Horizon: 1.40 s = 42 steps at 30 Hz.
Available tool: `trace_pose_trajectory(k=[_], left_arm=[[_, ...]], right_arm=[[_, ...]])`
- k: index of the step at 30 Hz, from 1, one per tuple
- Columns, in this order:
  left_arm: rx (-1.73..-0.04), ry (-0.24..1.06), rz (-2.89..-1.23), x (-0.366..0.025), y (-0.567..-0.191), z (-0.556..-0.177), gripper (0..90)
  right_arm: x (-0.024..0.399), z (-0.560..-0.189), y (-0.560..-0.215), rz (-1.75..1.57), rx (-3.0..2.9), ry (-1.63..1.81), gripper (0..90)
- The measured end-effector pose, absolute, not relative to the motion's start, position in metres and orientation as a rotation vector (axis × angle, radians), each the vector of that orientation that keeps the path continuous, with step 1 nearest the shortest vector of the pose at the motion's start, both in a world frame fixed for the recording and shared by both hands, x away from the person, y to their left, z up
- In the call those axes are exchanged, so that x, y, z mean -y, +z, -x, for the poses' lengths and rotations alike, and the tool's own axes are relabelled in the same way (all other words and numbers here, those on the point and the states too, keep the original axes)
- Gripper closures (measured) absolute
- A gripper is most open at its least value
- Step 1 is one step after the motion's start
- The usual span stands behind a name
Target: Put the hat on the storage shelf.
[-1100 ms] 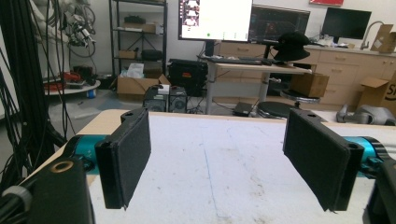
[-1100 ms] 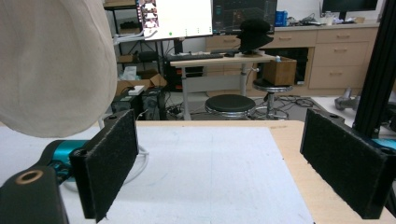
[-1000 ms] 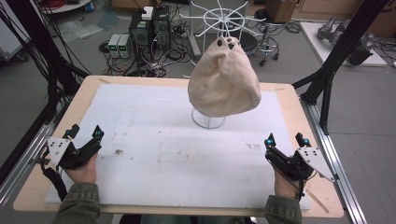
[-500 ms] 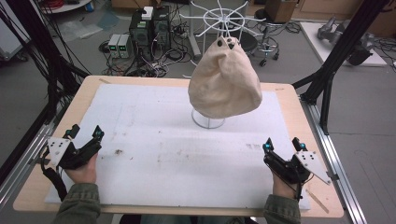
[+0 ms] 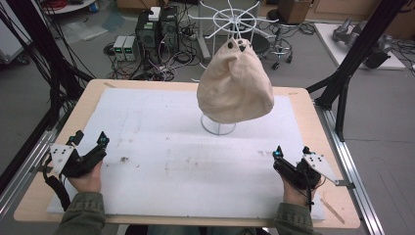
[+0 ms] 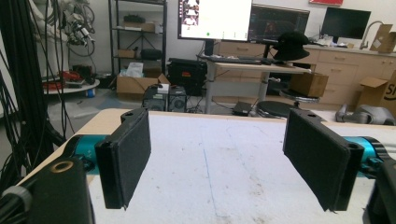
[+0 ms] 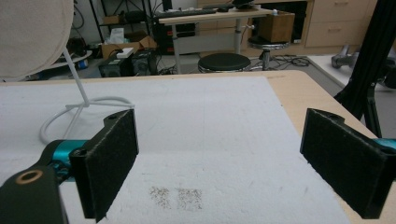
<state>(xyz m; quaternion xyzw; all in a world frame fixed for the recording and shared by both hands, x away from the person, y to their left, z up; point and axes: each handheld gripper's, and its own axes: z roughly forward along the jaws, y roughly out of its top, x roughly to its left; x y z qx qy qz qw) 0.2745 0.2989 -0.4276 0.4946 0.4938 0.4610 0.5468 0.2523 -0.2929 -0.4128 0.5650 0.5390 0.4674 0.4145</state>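
I hold one claw in each hand at the near edge of the tabletop (image 5: 303, 105), which is covered by a white mat (image 5: 161, 142). My left claw (image 5: 90, 143) rests at the near left corner, its jaws wide apart with nothing between them. My right claw (image 5: 291, 152) sits at the near right, jaws likewise spread and empty, pointing forward. The thing I am working toward is a cream cloth hat (image 5: 235, 83), draped over a white wire stand (image 5: 218, 126) at the far middle of the mat, well apart from both claws. The stand lifts the hat off the mat, so I judge its brim can be gripped from below. In the right gripper view the hat (image 7: 32, 32) hangs at upper left above the stand (image 7: 77, 109).
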Motion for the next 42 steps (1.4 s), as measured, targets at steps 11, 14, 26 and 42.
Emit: trace_pose_trajectory(k=[11, 14, 26, 42], left_arm=[[-1.170, 1.093, -1.172, -0.2989, -0.4276, -0.2743, 23.7], [-1.170, 1.092, -1.172, -0.2990, -0.4276, -0.2742, 23.7], [-1.170, 1.093, -1.172, -0.2991, -0.4275, -0.2741, 23.7], [-1.172, 1.093, -1.171, -0.2993, -0.4275, -0.2743, 23.7]], right_arm=[[0.2938, -0.2509, -0.4120, -1.427, -1.344, 1.192, 10.6], [0.2935, -0.2503, -0.4117, -1.428, -1.339, 1.198, 10.6], [0.2947, -0.2488, -0.4109, -1.417, -1.326, 1.205, 10.6], [0.2949, -0.2479, -0.4106, -1.422, -1.320, 1.215, 10.6]])
